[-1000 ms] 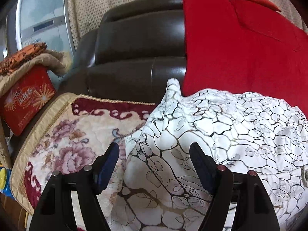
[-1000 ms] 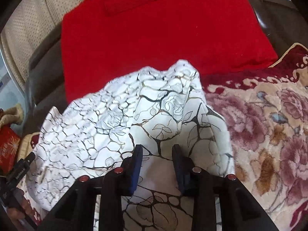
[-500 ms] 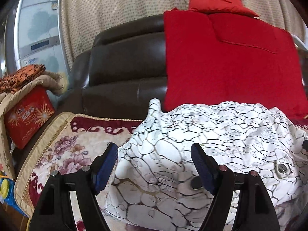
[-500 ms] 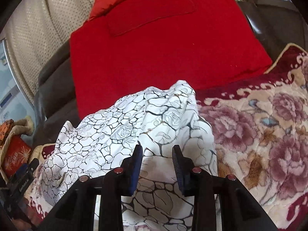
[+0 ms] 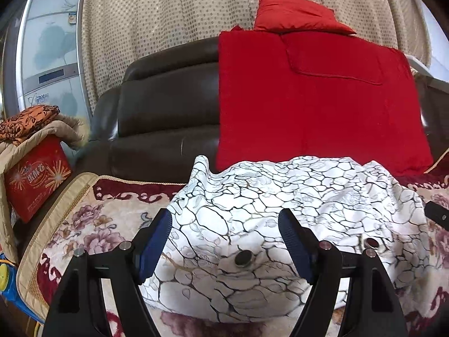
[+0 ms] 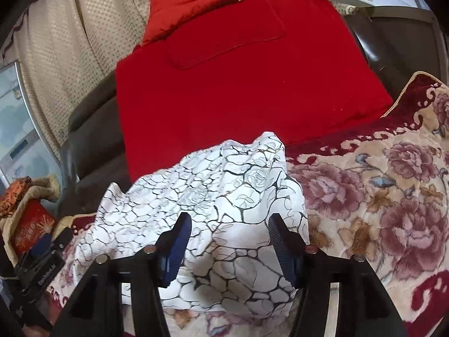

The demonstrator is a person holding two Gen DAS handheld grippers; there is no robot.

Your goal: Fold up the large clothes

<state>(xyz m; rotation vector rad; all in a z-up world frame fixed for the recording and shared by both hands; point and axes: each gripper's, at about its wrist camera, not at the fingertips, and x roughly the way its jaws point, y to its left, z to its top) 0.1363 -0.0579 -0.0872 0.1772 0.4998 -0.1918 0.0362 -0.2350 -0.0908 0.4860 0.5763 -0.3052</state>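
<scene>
A white garment (image 5: 280, 205) with a dark crackle pattern lies bunched on a floral blanket (image 5: 92, 224) spread over a dark leather sofa (image 5: 168, 112). In the left wrist view its long axis runs from 9 o'clock to 3 o'clock, with a small peak of cloth pointing up toward 12 at its left end. A red cushion (image 5: 317, 98) leans on the sofa back behind it, at 12 o'clock.

The left tool (image 5: 224, 241) hovers with its jaws spread wide, gripping nothing. The right tool (image 6: 230, 241) is also parted and empty — a second ago its jaws stood much closer together. Both have drawn back since then, so more of the sofa back and curtain (image 5: 168, 14) shows, and two metal snaps (image 5: 242, 258) are now visible on the garment.
</scene>
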